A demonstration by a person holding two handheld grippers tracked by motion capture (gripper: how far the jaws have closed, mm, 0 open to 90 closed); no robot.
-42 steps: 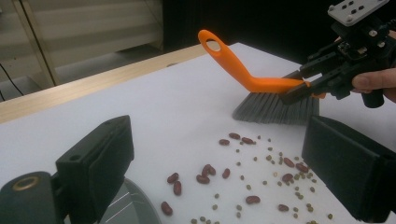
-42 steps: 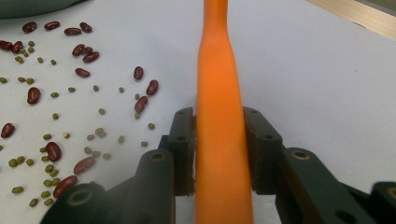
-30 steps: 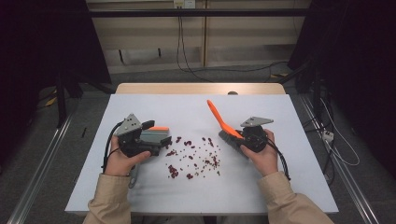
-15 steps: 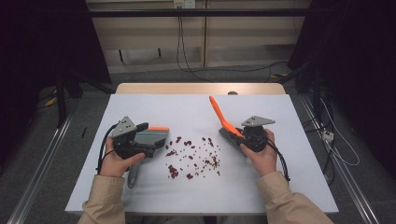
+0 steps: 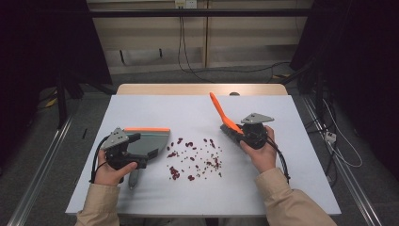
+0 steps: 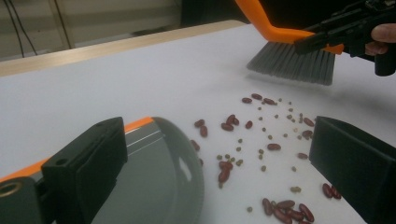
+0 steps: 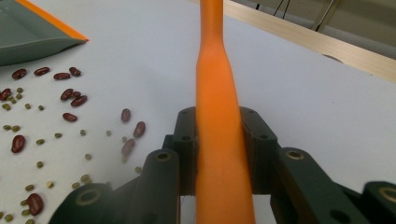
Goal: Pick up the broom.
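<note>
A grey dustpan point(image 5: 153, 139) with an orange edge lies flat on the white table, its mouth facing a scatter of red and small green beans point(image 5: 195, 157). My left gripper point(image 5: 141, 147) sits at the pan's left rear. Its jaws have just been opening and now stand wide apart, open. In the left gripper view the dustpan point(image 6: 154, 186) lies under the left jaw and the beans point(image 6: 261, 140) lie between the jaws; neither pad presses on anything. My right gripper point(image 5: 237, 132) is shut on the orange brush point(image 7: 217, 70), whose grey bristles point(image 6: 292, 63) hang just right of the beans.
The white table point(image 5: 141, 108) has a wooden strip point(image 5: 202, 89) along its far edge. Open surface lies behind the beans and at the front right. Metal rails and cables point(image 5: 339, 150) run on the floor beside the table.
My left hand has drawn back to the left and toward the table's front, while the dustpan stays lying on the table. The right hand and brush have hardly moved.
</note>
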